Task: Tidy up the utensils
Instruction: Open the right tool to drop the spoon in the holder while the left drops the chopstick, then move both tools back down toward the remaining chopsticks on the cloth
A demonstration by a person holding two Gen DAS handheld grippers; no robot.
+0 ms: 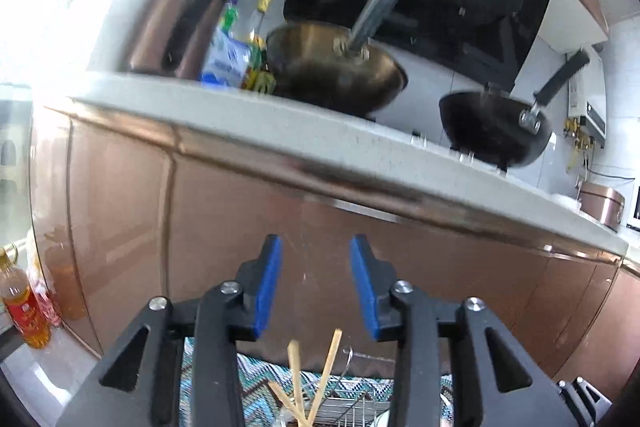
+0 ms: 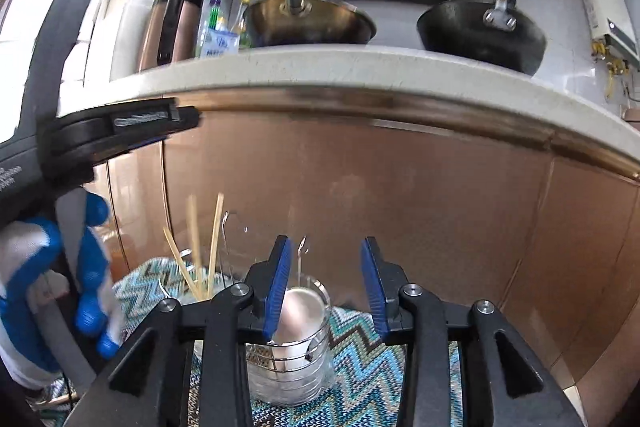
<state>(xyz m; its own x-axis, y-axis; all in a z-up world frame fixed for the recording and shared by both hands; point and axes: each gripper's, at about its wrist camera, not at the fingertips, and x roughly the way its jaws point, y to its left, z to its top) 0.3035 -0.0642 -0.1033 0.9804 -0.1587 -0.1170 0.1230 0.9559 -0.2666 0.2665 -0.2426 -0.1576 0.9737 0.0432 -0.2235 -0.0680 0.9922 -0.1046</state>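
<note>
Both grippers face copper-coloured cabinet doors (image 2: pixel 400 195), jaws parted and empty. Only the right wrist view shows a gloved hand (image 2: pixel 86 267) on the left gripper (image 1: pixel 316 287) and, below the right gripper (image 2: pixel 326 285), a wire holder (image 2: pixel 292 359) containing a metal spoon (image 2: pixel 296 311). Chopsticks (image 2: pixel 200 247) stand in a second holder on the zigzag cloth (image 2: pixel 360 359).

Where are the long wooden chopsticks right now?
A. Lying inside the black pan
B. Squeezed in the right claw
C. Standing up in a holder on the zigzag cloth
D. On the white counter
C: the chopsticks stand upright in a holder on the zigzag cloth, left of the empty right claw.
</note>
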